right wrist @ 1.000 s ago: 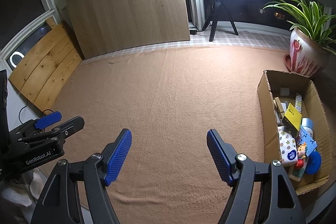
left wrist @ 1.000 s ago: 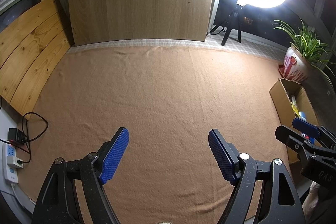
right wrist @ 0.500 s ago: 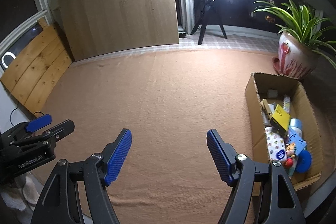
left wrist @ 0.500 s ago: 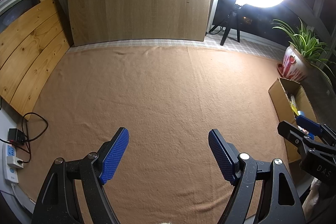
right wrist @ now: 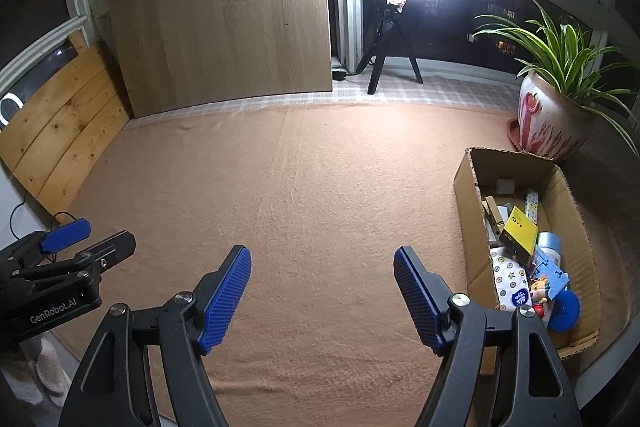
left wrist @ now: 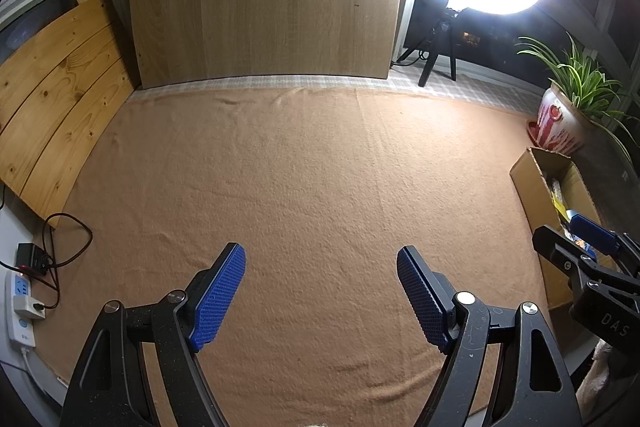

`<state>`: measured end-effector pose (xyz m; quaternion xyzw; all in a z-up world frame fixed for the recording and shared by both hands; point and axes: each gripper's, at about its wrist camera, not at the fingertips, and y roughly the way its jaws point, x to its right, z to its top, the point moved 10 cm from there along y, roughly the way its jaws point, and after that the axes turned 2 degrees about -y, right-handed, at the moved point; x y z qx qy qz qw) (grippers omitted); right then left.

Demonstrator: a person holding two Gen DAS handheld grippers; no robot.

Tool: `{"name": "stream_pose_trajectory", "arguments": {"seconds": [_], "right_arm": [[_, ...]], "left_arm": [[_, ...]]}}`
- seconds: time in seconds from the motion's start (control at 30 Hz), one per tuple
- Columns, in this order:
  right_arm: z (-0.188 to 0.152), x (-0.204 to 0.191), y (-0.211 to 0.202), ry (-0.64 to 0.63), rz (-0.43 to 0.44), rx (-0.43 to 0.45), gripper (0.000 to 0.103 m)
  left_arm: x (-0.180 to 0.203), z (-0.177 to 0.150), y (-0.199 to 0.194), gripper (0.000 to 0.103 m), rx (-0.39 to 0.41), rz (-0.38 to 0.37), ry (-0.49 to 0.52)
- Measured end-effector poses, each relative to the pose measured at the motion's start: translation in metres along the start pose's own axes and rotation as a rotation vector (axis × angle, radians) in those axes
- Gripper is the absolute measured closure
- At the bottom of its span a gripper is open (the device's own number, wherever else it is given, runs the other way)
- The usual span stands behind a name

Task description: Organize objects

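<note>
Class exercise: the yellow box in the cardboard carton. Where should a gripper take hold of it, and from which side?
Probably from above, with the right gripper: the yellow box lies tilted atop the pile in the carton, whose walls block side approaches. Close across its narrower width.

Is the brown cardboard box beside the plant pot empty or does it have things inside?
Not empty. The open brown cardboard box holds a pile of small items, among them a yellow carton and a round blue object.
</note>
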<state>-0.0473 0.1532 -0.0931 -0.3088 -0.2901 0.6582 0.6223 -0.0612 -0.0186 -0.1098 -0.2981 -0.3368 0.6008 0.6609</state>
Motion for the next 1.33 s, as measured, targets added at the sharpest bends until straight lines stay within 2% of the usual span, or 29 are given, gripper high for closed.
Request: {"name": "stream_pose_trajectory", "arguments": {"seconds": [1.33], "right_arm": [[-0.001,0.009,0.014,0.012,-0.02,-0.024,0.033]], "left_arm": [[-0.004,0.006,0.011,0.022,-0.008,-0.002,0.014]]}}
